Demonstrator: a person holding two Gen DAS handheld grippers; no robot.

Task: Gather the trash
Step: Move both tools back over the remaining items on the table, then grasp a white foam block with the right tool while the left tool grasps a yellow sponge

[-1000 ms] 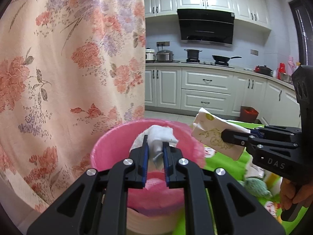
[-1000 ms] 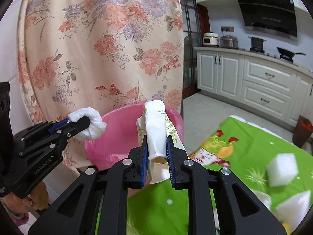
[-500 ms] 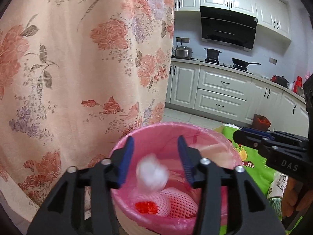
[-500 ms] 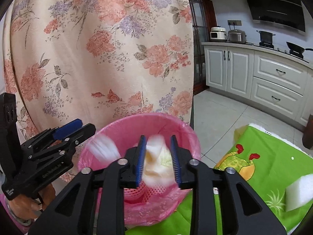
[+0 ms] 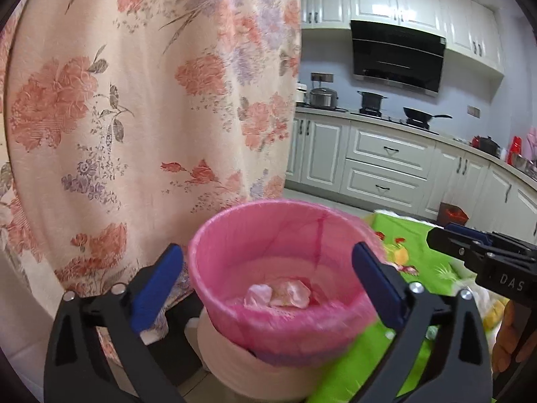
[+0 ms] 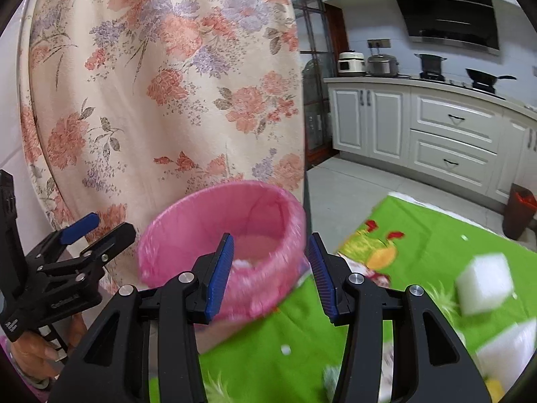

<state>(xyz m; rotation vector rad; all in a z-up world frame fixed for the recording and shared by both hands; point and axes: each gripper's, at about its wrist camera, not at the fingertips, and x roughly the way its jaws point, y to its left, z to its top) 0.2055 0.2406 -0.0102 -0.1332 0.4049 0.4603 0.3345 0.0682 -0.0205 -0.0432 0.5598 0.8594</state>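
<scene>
A bin lined with a pink bag (image 5: 285, 221) stands at the edge of the green mat; it also shows in the right wrist view (image 6: 214, 215). Crumpled white trash (image 5: 278, 294) lies at its bottom. My left gripper (image 5: 266, 285) is open and empty, its jaws wide on either side of the bin's mouth. My right gripper (image 6: 270, 270) is open and empty just in front of the bin. The right gripper shows at the right of the left wrist view (image 5: 483, 255), and the left gripper at the left of the right wrist view (image 6: 87, 238).
A floral curtain (image 5: 134, 100) hangs right behind the bin. A green cartoon mat (image 6: 419, 245) carries white foam blocks (image 6: 483, 282). White kitchen cabinets (image 5: 386, 164) and a small dark floor bin (image 6: 520, 215) stand beyond.
Both grippers opened and dropped their trash: the white tissue and the printed wrapper fell into the pink bin. Both grippers now sit empty by the bin.
</scene>
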